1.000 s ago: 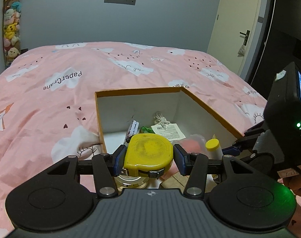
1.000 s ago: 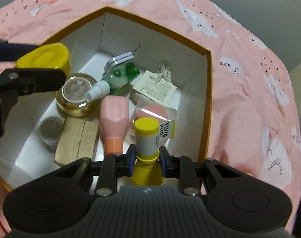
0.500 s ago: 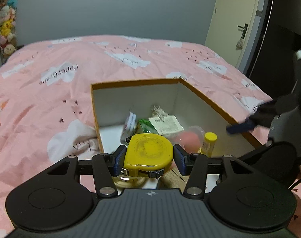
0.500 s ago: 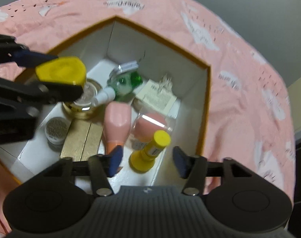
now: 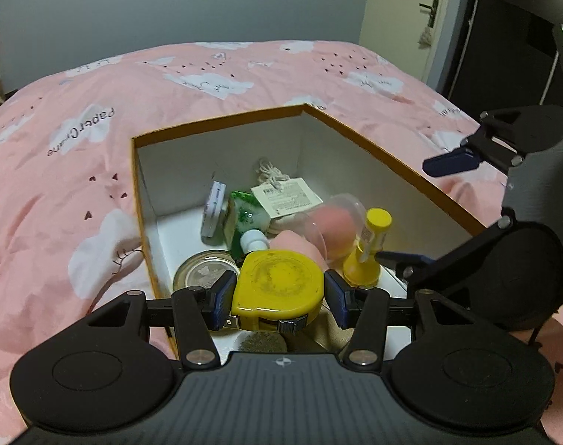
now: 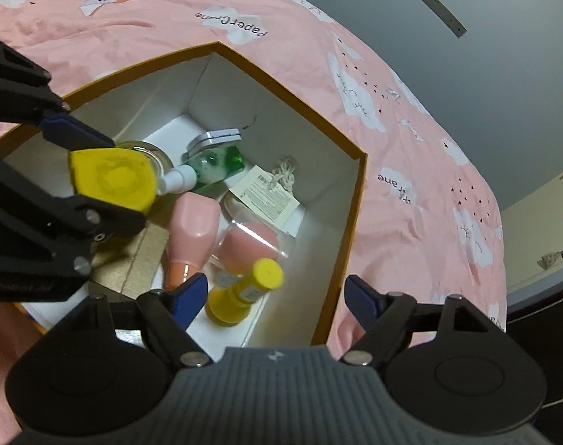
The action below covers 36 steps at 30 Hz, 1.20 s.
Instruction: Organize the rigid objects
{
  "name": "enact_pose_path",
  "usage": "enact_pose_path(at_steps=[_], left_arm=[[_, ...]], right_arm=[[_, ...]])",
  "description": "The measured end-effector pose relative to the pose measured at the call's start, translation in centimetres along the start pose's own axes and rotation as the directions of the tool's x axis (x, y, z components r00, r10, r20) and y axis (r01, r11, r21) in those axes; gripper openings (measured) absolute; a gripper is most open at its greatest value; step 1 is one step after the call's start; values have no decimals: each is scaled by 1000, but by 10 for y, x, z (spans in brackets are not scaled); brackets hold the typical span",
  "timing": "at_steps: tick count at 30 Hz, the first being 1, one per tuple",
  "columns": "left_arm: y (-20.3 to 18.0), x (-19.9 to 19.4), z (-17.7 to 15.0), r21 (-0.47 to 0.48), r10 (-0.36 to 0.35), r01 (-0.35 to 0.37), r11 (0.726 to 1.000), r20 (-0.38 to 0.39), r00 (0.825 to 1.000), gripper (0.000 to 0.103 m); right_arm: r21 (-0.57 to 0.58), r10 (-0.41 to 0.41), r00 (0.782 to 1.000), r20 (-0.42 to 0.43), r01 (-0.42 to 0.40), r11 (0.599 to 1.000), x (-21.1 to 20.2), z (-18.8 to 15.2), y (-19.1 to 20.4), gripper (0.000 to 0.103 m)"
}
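My left gripper [image 5: 277, 293] is shut on a yellow tape measure [image 5: 277, 283], also seen in the right wrist view [image 6: 112, 178], and holds it over the near left part of an open orange-rimmed box [image 5: 222, 120]. My right gripper [image 6: 277, 296] is open and empty above the box's near right corner. A small yellow bottle [image 6: 246, 293] stands tilted in the box just under it; it also shows in the left wrist view [image 5: 366, 248].
In the box [image 6: 292, 96] lie a pink bottle [image 6: 192, 230], a green bottle [image 6: 211, 165], a round glass jar [image 5: 203, 272], a paper tag [image 6: 270, 193], a pink sponge in clear casing [image 6: 250, 246] and a gold flat box [image 6: 133, 263]. Pink bedding [image 5: 207, 81] surrounds it.
My right gripper opened, let go of the yellow bottle in the box and pulled up and back. My left gripper moved forward over the box with the tape measure.
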<state>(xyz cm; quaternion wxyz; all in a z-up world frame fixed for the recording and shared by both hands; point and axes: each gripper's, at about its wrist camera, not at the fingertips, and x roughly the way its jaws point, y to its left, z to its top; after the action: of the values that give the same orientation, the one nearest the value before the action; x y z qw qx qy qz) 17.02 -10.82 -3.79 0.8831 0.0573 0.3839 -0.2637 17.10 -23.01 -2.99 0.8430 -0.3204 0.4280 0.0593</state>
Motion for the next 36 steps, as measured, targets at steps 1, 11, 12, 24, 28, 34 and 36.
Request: enact_pose_path(at_steps=[1,11,12,24,28,34,36], left_arm=[[-1,1,0,6,-10,10,1000,-6,1000,59],[-9,6,-2,74,13,-12,997,-13,1000,59],[-9,6,-2,77,15,-14,997,-14,1000,60],[-6,-5,-2,64,21,-24,998,39,999,82],[-3,-19,1,28,35,-37,999,82,996,82],[5,-45,5,-19,106,-104,994,168,980,82],[7,-57,6,-38,141,-136,990,211,967,82]], right_arm=[[2,-3,1000,-1,3,1000,1,0,0,80],[16,-4,1000,-5,4,1000,3,-3,0,80],[15,-1,1000,-5,1,1000,3,-3,0,80],[21,-17,1000,-4,17,1000,-1,-4,-2,84],[28,-14,1000,15,14,1000,-7,-2,-3,84],[53,-14,998,55,11,999,-23,4,-4,84],[85,-7,997,79,0,996,-31,5,-7,84]])
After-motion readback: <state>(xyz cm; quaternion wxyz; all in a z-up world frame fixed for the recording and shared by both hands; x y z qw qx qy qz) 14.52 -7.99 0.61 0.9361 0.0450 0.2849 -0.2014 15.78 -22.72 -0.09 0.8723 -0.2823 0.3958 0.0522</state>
